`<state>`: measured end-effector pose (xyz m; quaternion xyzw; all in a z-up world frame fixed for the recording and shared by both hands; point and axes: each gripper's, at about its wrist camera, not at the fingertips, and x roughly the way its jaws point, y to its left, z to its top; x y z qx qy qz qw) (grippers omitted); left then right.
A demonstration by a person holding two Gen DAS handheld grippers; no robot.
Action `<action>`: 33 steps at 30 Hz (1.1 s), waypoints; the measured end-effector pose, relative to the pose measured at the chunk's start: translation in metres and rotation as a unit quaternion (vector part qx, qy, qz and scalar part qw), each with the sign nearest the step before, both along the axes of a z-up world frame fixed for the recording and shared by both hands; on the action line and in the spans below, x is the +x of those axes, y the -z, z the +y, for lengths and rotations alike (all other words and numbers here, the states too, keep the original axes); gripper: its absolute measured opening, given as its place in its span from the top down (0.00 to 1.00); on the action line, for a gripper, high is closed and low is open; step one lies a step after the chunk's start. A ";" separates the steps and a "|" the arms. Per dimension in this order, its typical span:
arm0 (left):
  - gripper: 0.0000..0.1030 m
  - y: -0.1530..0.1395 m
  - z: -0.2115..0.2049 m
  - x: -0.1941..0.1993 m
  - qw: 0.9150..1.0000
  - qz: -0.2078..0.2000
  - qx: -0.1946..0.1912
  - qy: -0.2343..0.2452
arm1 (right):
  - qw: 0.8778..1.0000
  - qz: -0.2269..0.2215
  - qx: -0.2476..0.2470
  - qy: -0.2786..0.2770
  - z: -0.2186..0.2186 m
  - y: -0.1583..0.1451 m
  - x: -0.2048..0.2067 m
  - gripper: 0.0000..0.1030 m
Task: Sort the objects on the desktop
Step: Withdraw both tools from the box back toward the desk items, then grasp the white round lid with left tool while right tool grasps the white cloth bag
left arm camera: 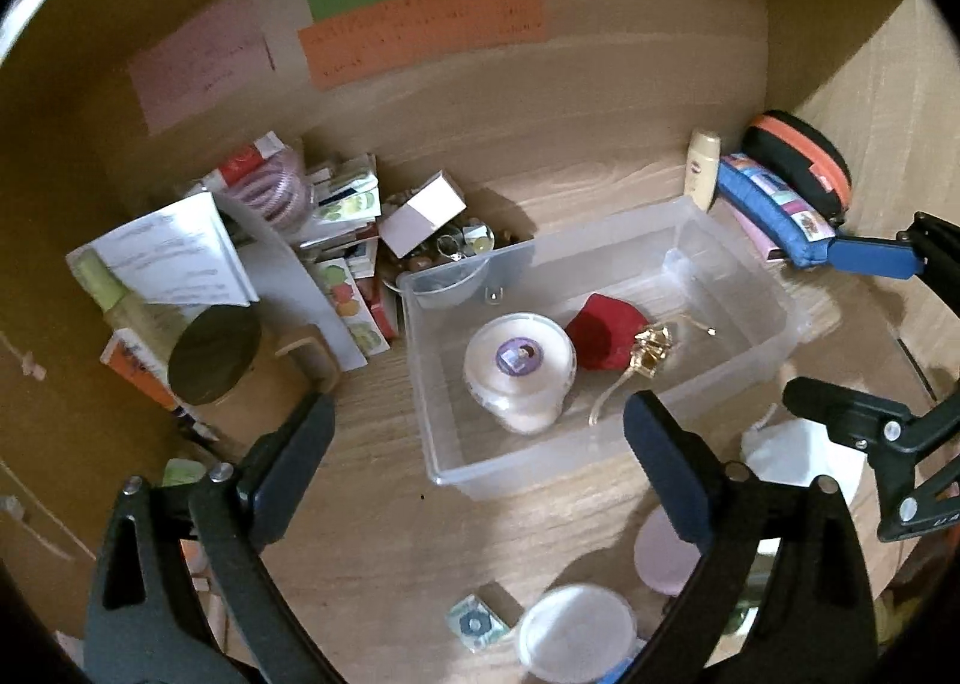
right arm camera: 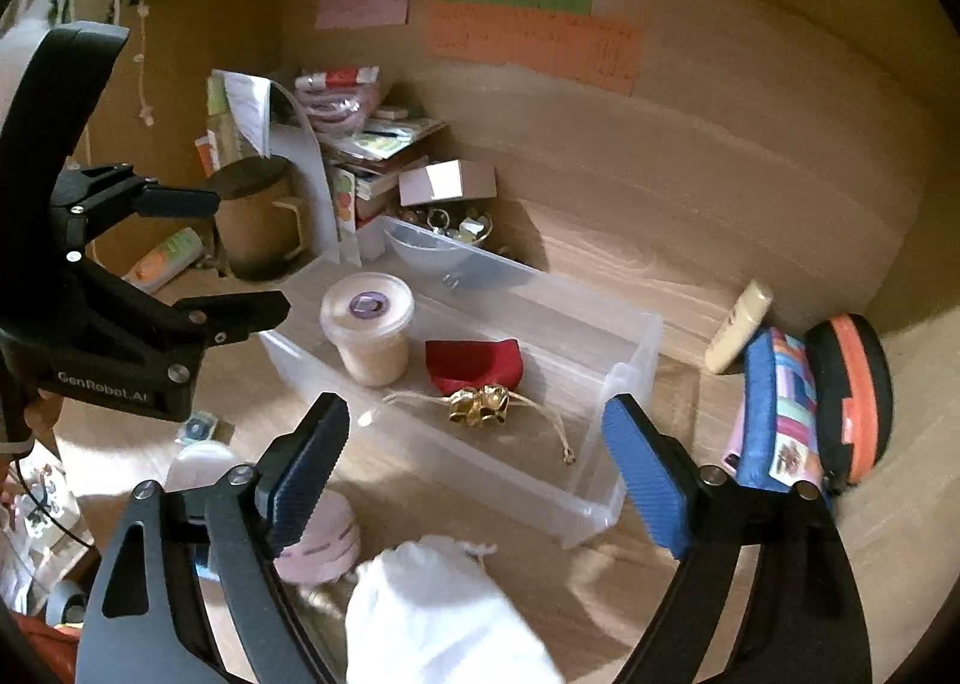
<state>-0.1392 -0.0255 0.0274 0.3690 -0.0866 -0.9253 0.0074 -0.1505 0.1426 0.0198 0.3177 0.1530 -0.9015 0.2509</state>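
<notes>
Dim wooden desk alcove [left arm camera: 600,102]

The left gripper [left arm camera: 480,456] has black arms shaped like curved tongs, each with a teardrop cut-out near 7 and 5 o'clock and silver round screws at the joints. Its fingers [left arm camera: 666,468] carry dark blue ribbed pads. The right gripper [right arm camera: 474,468] is built the same, with brighter blue ribbed pads [right arm camera: 645,480]. Seen at 9 o'clock from the right wrist, the left gripper's black body bears white lettering.
</notes>
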 end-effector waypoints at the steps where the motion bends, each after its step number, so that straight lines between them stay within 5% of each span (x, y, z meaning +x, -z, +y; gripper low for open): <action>1: 0.04 -0.001 0.000 0.005 1.000 0.003 0.003 0.000 | 1.000 0.004 0.000 0.001 0.001 -0.001 0.006 0.16; 14: 0.03 0.015 -0.010 0.051 1.000 0.010 0.022 -0.004 | 0.999 0.013 -0.010 0.027 0.020 0.001 0.056 0.13; 33: 0.03 0.097 -0.008 0.083 0.994 -0.070 0.080 0.007 | 0.997 -0.056 0.000 0.058 0.036 0.069 0.071 0.12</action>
